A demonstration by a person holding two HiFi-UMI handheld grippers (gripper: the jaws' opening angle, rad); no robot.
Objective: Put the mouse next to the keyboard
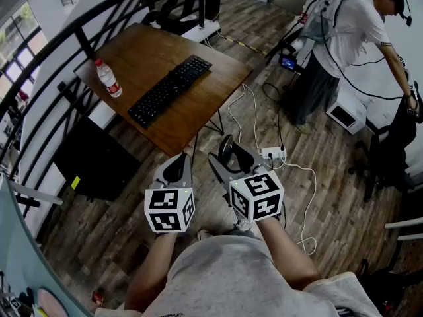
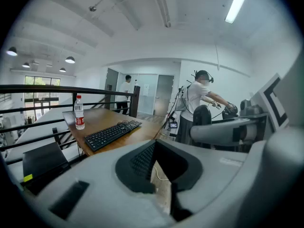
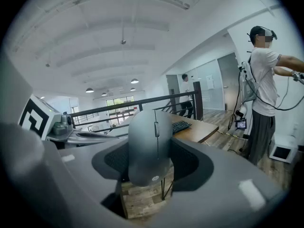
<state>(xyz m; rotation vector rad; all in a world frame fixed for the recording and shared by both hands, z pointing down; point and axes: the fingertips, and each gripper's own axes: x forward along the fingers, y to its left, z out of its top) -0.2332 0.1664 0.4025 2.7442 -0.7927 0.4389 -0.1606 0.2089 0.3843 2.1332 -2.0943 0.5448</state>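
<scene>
A grey mouse (image 3: 151,144) stands upright between the black pads of my right gripper (image 3: 152,167), which is shut on it. In the head view, the mouse (image 1: 226,148) and right gripper (image 1: 228,158) hang over the wooden floor, short of the table's near corner. The black keyboard (image 1: 170,88) lies diagonally on the brown table (image 1: 158,51); it also shows in the left gripper view (image 2: 112,133). My left gripper (image 1: 177,167) is beside the right one, shut with nothing in it (image 2: 159,163).
A water bottle (image 1: 108,78) stands at the table's left edge. A black railing (image 1: 99,15) runs behind the table and a black box (image 1: 92,158) sits on the floor to its left. A power strip (image 1: 272,154) with cables lies ahead. A person (image 1: 337,38) stands at the right.
</scene>
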